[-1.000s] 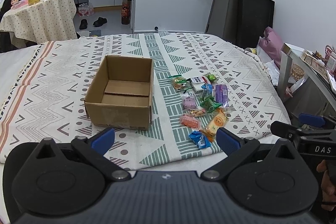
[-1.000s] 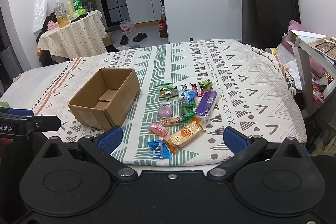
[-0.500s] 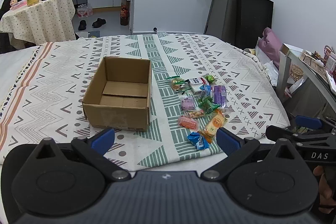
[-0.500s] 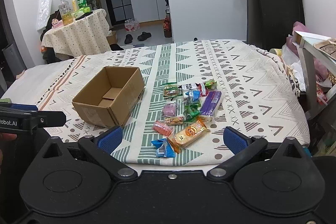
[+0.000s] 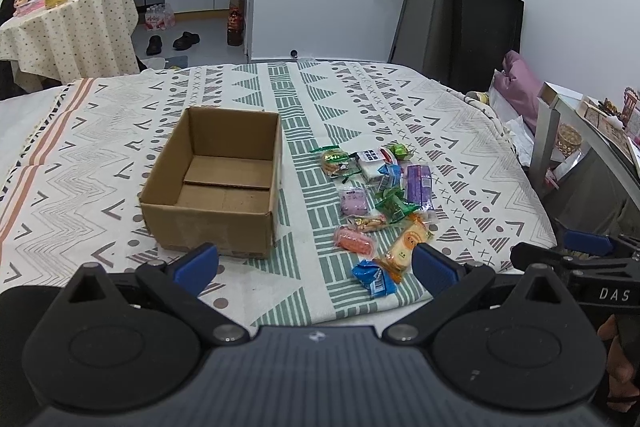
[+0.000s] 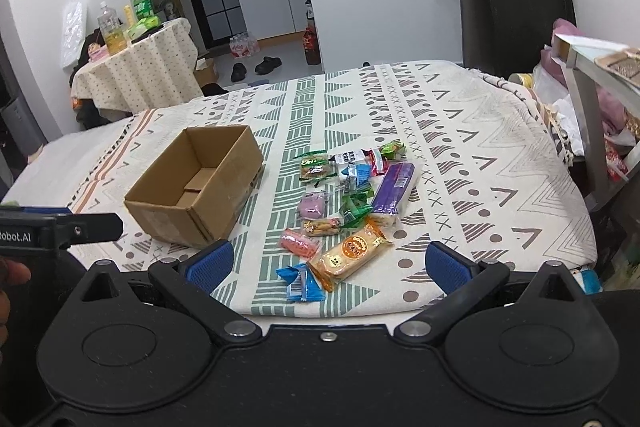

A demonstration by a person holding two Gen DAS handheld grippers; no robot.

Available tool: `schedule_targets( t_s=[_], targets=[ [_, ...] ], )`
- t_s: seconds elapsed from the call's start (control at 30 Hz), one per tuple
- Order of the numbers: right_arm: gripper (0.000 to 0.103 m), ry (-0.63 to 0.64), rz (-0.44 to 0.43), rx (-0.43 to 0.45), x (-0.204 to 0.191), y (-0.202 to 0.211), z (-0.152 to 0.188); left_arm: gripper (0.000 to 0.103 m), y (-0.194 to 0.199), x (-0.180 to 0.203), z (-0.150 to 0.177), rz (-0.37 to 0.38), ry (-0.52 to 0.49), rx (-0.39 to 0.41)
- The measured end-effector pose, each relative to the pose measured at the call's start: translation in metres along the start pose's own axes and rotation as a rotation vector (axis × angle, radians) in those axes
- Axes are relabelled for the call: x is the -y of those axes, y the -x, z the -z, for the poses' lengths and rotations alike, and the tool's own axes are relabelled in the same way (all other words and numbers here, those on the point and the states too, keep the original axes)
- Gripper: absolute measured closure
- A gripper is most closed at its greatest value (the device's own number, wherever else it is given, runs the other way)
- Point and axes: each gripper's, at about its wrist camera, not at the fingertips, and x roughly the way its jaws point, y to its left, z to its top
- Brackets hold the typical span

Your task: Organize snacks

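An empty open cardboard box (image 5: 216,183) (image 6: 196,187) sits on the patterned bedspread (image 5: 400,107). To its right lies a loose pile of wrapped snacks: an orange packet (image 5: 406,247) (image 6: 348,253), a blue packet (image 5: 374,277) (image 6: 302,283), a pink one (image 5: 354,241) (image 6: 298,243), a purple bar (image 5: 418,183) (image 6: 394,191) and several more. My left gripper (image 5: 316,267) is open, held back at the bed's near edge. My right gripper (image 6: 328,263) is also open, in front of the snacks, touching nothing.
A round table (image 6: 136,75) with bottles stands at the back left. A black chair (image 6: 520,11) and a cluttered shelf (image 6: 592,67) flank the bed's right side. A doorway with shoes (image 5: 172,41) on the floor lies beyond the bed.
Both grippers have drifted slightly closer to the bed, so the box and snacks look a little nearer. Nothing on the bed has moved.
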Motion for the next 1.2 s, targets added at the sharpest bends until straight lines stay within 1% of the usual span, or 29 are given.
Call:
schedule_targets(
  t_s=[0.17, 0.3, 0.37, 0.43, 0.57, 0.67, 0.73, 0.87, 0.97, 1.2],
  targets=[
    [0.0, -0.03, -0.017, -0.018, 0.014, -0.015, 0.003, 0.001, -0.021, 0.011, -0.003, 0.036, -0.002, -0.019],
    [0.001, -0.078, -0.034, -0.037, 0.026, -0.028, 0.005, 0.003, -0.043, 0.019, -0.001, 0.055, 0.01, -0.059],
    [0.007, -0.09, -0.043, -0.042, 0.031, -0.036, 0.006, 0.003, -0.053, 0.022, 0.001, 0.057, 0.015, -0.073],
    [0.011, -0.105, -0.048, -0.054, 0.036, -0.044, 0.007, 0.009, -0.064, 0.024, 0.001, 0.058, 0.024, -0.088],
    [0.02, -0.142, -0.065, -0.078, 0.046, -0.061, 0.01, 0.017, -0.084, 0.026, 0.0, 0.058, 0.046, -0.116],
    [0.024, -0.171, -0.075, -0.096, 0.054, -0.074, 0.012, 0.024, -0.099, 0.028, 0.001, 0.063, 0.063, -0.145],
    [0.026, -0.199, -0.081, -0.109, 0.059, -0.082, 0.013, 0.031, -0.111, 0.029, 0.002, 0.065, 0.082, -0.172],
    [0.03, -0.247, -0.112, -0.122, 0.07, -0.098, 0.015, 0.035, -0.133, 0.032, 0.005, 0.071, 0.125, -0.22],
    [0.033, -0.29, -0.14, -0.139, 0.077, -0.109, 0.016, 0.036, -0.147, 0.036, 0.006, 0.064, 0.133, -0.24],
    [0.033, -0.323, -0.169, -0.165, 0.081, -0.131, 0.019, 0.043, -0.18, 0.041, 0.013, 0.054, 0.164, -0.302]
  ],
)
